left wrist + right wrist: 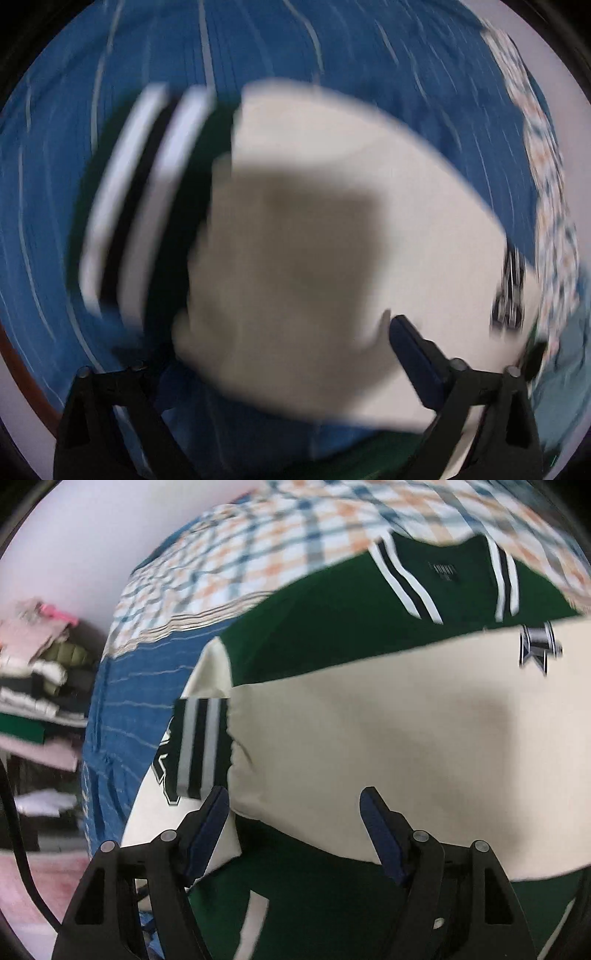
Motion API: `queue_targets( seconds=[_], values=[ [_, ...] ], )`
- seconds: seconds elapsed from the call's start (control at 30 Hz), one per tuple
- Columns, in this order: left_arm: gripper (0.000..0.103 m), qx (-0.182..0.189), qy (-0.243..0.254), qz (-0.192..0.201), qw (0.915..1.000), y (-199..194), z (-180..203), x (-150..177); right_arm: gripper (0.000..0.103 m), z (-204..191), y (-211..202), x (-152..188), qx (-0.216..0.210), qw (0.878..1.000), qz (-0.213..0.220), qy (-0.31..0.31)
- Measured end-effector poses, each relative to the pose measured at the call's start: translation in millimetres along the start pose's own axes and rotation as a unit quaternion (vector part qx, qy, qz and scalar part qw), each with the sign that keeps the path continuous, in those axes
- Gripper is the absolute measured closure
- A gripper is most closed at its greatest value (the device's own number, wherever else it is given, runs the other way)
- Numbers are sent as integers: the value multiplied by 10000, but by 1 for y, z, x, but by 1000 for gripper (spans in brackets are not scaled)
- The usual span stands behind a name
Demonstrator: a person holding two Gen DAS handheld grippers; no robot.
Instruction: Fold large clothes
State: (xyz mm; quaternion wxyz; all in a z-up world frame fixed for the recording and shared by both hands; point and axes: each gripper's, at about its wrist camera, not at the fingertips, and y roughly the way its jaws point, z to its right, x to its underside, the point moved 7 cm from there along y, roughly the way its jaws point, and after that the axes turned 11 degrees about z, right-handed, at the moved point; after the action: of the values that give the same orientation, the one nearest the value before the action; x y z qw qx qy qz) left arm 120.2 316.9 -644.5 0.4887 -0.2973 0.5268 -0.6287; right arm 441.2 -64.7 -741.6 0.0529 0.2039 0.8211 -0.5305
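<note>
Presently: green and cream jacket [332,635] spread flat on a blue striped bedsheet [118,716], collar end toward a checked blanket [280,528].

Cream sleeve [388,731] folded across the green body; striped cuff [199,746] at its left end, just beside the jacket's left edge. Lower sleeve edge directly ahead of the right tongs [295,823].

Right tongs: jaws apart, gripping nothing; cream fabric ahead of and between the tips, pads not pressing on it.

Left tongs [258,354]: jaws wide apart, nothing gripped. Only the right finger [413,362] clearly seen, over cream fabric; the other lost in blur. Left view heavily smeared, so contact with the cloth not determinable.

Open room: bare blue bedsheet left of the cuff and beyond the cream panel [332,221] in the left view. Limits: checked blanket along the far edge; pile of clothes [40,672] off the bed at far left.
</note>
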Motion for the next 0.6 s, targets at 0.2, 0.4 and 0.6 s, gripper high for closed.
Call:
queue_targets(
  seconds=[0.2,0.4,0.6],
  values=[
    [87,13,120,700,9975,-12,16,-86,28,-30,-6,-7,-185,9997,8,143],
    [88,252,1151,1497,9817,-30,74,-173,56,-51,11,-7,-465,9958,40,783],
    [84,148,1805,1054,9778,20,89,-184,54,-56,70,5,-149,9927,-348,1142]
  ],
)
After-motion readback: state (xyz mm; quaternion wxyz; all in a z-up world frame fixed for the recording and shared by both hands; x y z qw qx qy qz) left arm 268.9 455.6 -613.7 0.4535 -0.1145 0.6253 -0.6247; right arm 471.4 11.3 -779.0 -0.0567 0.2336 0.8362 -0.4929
